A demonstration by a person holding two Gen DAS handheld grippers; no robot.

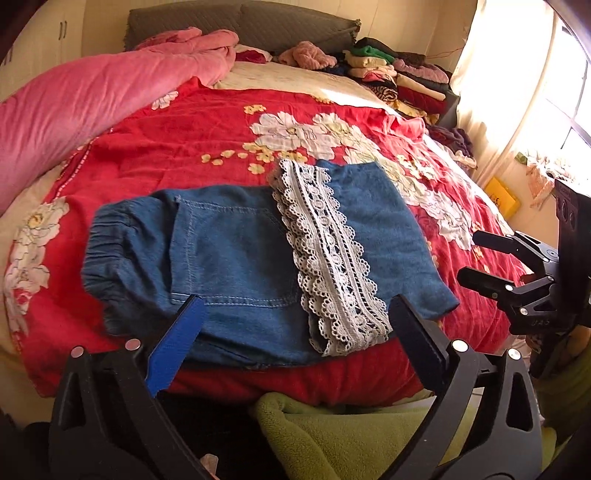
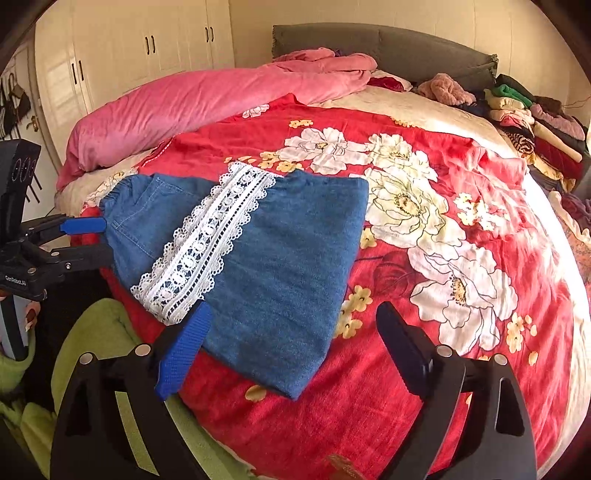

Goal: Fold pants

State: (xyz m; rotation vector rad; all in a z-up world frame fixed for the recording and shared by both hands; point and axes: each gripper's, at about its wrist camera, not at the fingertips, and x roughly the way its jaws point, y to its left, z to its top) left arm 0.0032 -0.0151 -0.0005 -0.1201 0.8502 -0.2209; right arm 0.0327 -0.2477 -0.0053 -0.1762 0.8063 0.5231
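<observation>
Blue denim pants [image 1: 229,254] lie folded in half on the red flowered bedspread [image 1: 177,147]. Their white lace hem [image 1: 328,254] lies across the upper part, and the elastic waistband [image 1: 99,251] is at the left. My left gripper [image 1: 295,310] is open and empty, hovering over the pants' near edge. My right gripper [image 2: 295,317] is open and empty, over the folded end of the pants [image 2: 288,251]. The right gripper also shows in the left wrist view [image 1: 469,254]. The left gripper shows in the right wrist view [image 2: 99,240], beside the waistband.
A pink duvet [image 1: 74,107] is bunched along the bed's far left. Stacks of folded clothes [image 1: 399,74] sit at the head's right side by the grey headboard [image 1: 240,18]. A green fleece [image 1: 351,435] hangs at the bed's near edge. A white wardrobe [image 2: 129,48] stands at left.
</observation>
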